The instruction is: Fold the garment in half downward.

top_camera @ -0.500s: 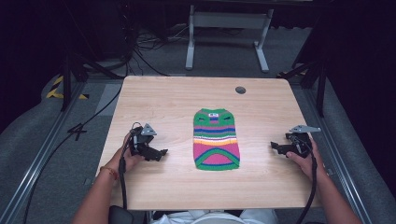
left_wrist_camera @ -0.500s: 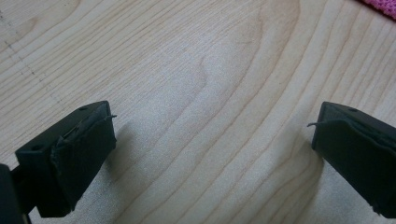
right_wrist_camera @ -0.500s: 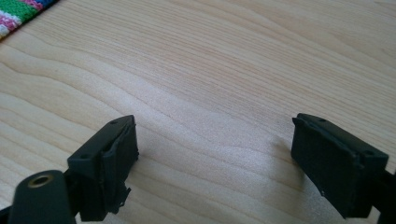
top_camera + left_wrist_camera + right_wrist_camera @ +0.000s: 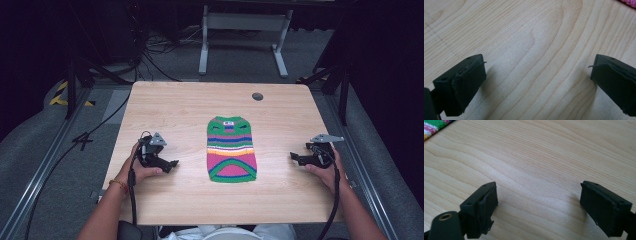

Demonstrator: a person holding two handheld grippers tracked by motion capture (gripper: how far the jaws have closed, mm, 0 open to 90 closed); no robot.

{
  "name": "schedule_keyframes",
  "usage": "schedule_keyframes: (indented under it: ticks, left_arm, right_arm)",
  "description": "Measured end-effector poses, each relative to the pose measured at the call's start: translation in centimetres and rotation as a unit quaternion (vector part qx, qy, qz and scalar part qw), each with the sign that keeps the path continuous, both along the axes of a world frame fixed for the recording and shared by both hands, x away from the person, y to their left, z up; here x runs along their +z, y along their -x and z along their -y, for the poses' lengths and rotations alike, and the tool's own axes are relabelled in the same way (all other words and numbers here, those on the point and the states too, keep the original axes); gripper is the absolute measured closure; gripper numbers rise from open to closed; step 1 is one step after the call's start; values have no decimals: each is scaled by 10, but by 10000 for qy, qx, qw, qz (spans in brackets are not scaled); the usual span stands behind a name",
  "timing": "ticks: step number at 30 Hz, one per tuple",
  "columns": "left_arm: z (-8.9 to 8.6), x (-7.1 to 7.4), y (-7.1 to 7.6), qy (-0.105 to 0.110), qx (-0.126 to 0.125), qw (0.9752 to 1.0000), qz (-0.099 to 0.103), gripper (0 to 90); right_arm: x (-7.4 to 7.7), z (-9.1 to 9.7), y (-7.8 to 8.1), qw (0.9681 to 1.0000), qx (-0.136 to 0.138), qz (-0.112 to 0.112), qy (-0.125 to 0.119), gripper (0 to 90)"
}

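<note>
both claws rest low on the bare desk [image 4: 165,105], one on each side of the striped knitted garment [image 4: 231,150] that lies flat at the middle. left claw [image 4: 172,163] and right claw [image 4: 293,157] stand wide with nothing between the jaws. to start well, bring each in level toward the nearer edge and pinch only the fabric.

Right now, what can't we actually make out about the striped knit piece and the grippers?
- Striped knit piece: underside hidden against the table; the label near its top edge is too small to read in the high view.
- In the left gripper view, only a pink corner shows, cut off by the top right edge.
- In the right gripper view, a striped corner is cut off at top left.
- Left gripper and right gripper: bodies out of frame below.
</note>
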State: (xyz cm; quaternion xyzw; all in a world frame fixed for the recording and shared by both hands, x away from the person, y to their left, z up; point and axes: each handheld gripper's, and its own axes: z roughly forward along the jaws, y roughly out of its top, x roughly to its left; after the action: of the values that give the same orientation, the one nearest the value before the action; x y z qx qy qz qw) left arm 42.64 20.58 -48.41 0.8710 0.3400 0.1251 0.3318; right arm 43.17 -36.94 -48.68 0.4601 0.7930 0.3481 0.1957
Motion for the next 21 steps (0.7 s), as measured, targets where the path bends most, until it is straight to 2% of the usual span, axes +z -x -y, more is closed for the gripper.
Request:
schedule_keyframes:
  ticks: [3,6,7,8,10,12,13,14,15,16,18,21]
  left_arm:
    - [-1,0,0,-16,-22,10000,-14,7]
    - [-2,3,-3,-111,-11,9999,-69,14]
    - [-3,5,-5,-69,62,9999,-99,52]
    - [-4,6,-8,-18,113,9999,-88,137]
    - [-6,8,-13,-51,89,9999,-136,161]
    - [-8,12,-22,-126,44,9995,-288,202]
    - [-8,13,-25,-102,40,9995,-291,226]
    - [-7,15,-28,-125,70,9998,-162,239]
    - [-7,18,-32,-158,44,9996,-248,239]
    - [-5,18,-35,-57,76,9996,-253,239]
    - [2,25,-45,27,51,9997,-221,243]
    - [14,32,-56,24,-41,9999,-93,250]
  right_arm:
    - [1,0,-1,10000,54,-43,21,169]
    - [4,-1,-3,9999,124,-63,52,272]
    - [6,-2,-4,9998,151,-80,62,274]
    - [10,-6,-6,9997,207,4,112,296]
    - [12,-8,-8,9996,258,-15,121,292]
    - [19,-17,-13,9993,353,-31,148,306]
    - [24,-23,-16,9989,419,-2,210,310]
    - [28,-27,-18,9985,499,14,245,310]
    - [32,-32,-21,9981,551,53,286,311]
    - [35,-37,-25,9978,583,86,320,313]
    - [41,-47,-34,9971,672,105,342,320]
    - [47,-60,-46,9961,819,163,295,349]
